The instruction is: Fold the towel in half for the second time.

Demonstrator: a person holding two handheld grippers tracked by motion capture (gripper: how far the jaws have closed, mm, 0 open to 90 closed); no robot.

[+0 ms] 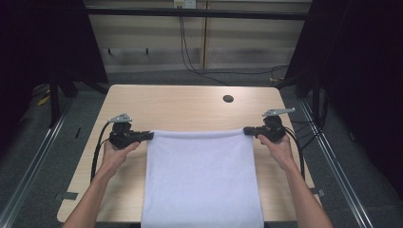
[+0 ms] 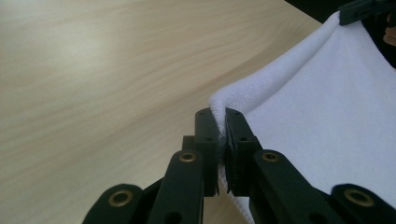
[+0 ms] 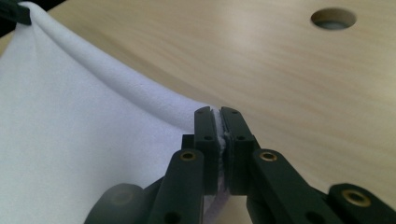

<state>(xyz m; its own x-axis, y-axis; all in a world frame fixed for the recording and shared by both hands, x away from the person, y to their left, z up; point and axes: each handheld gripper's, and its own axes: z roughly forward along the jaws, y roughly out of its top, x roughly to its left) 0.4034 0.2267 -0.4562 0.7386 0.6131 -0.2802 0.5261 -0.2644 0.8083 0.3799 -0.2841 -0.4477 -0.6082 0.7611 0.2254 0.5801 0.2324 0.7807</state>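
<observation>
Two far corners of the white towel (image 1: 202, 180) pinched: left gripper (image 1: 148, 136) and right gripper (image 1: 248, 130) each clamped tight on one. Cloth drapes across the bench (image 1: 190, 104), near end hanging over the front edge. Likely soft, light, limp; sags between grips. Corner holds look best, kept taut.
</observation>
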